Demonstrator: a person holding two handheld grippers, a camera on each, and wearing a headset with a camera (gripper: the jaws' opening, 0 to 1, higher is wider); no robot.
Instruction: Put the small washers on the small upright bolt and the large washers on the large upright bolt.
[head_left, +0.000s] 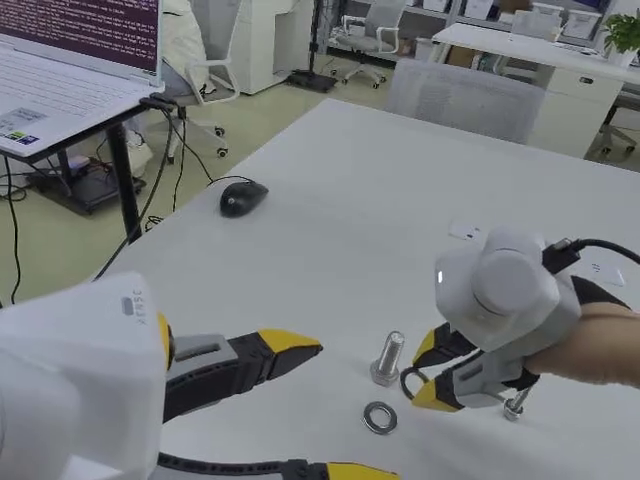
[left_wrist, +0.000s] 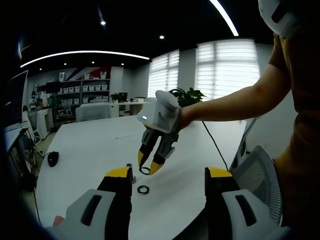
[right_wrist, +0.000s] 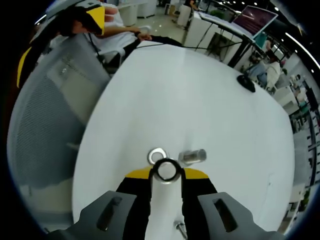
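Observation:
A large bolt stands upright on the white table, with one loose washer lying flat in front of it. My right gripper hovers just right of the bolt, shut on a large washer held on edge. In the right gripper view that washer sits between the yellow tips, above the loose washer and the large bolt. A small bolt stands under the right gripper's body. My left gripper is open at the near left, with nothing between its jaws.
A black mouse lies on the table's left side. A laptop sits on a side desk at far left, with cables below. A grey chair stands at the table's far edge. A person's bare arm holds the right gripper.

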